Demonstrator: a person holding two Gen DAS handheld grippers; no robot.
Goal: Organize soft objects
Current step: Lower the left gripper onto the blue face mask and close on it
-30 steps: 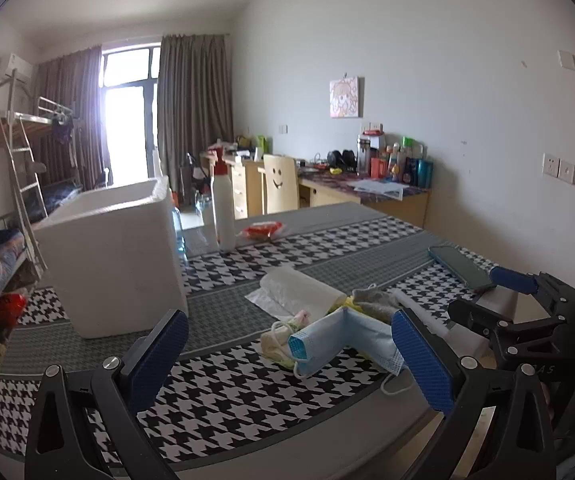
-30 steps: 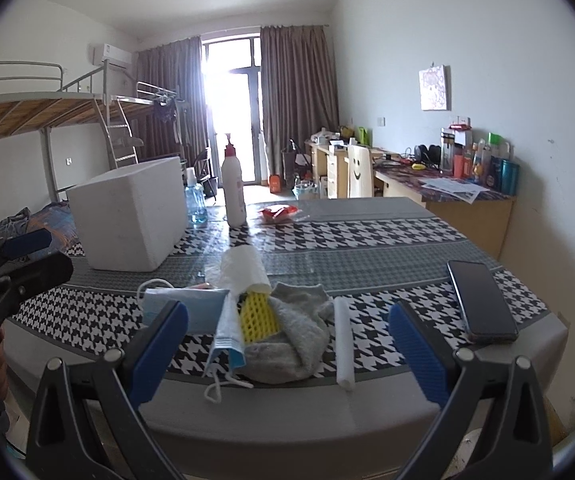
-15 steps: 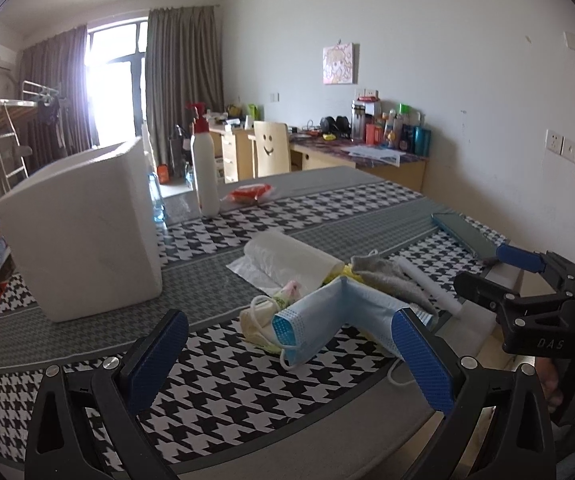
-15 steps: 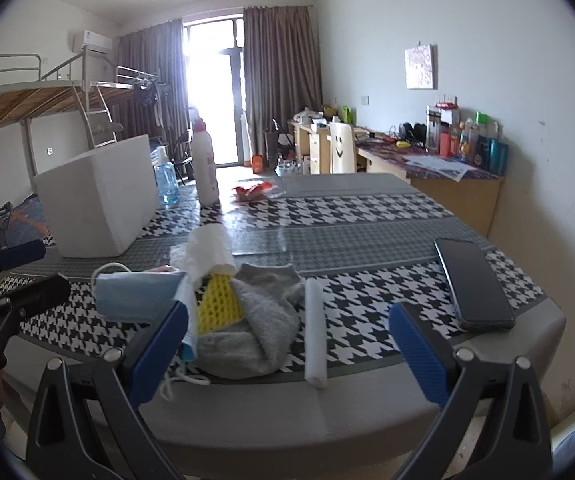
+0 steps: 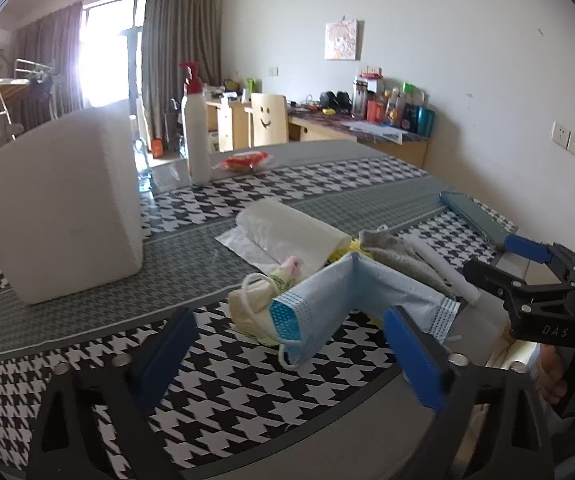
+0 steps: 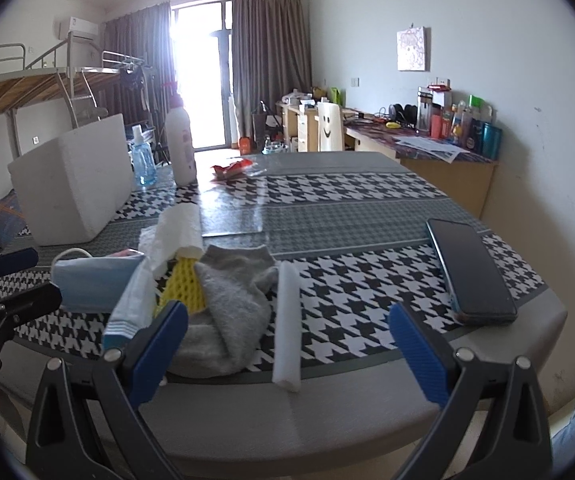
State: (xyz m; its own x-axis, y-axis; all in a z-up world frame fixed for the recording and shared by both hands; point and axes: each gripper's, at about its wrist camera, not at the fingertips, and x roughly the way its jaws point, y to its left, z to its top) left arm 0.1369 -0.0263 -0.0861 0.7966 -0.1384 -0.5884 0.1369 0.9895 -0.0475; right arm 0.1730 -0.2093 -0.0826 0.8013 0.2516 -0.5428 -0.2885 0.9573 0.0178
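1. Crowding the table's [image 6: 367, 420] near edge is a pile of soft things: a blue face mask [image 5: 327, 300], a grey sock [image 6: 231, 304], a yellow foam net [image 6: 185, 284] and a roll of thin white bags [image 5: 287, 232], touching or overlapping one another.
2. Just beside the sock lies a white foam stick [image 6: 287, 320], its near end reaching the grey border at the edge.
3. Near the right edge rests a dark phone [image 6: 471, 268], well apart from the pile.
4. Toward the left edge stands a white foam box [image 5: 59, 204]; behind it are a clear blue bottle [image 6: 143, 160], a white pump bottle [image 5: 197, 132] and a red snack packet [image 5: 243, 160] near the far edge.
5. Between pile and phone the houndstooth cloth lies bare.
6. The left gripper [image 5: 287, 356] hangs over the near edge with its jaws closing; the mask's end lies between them, untouched.
7. The right gripper [image 6: 287, 344] is spread wide, empty, with the foam stick's end between its fingers.
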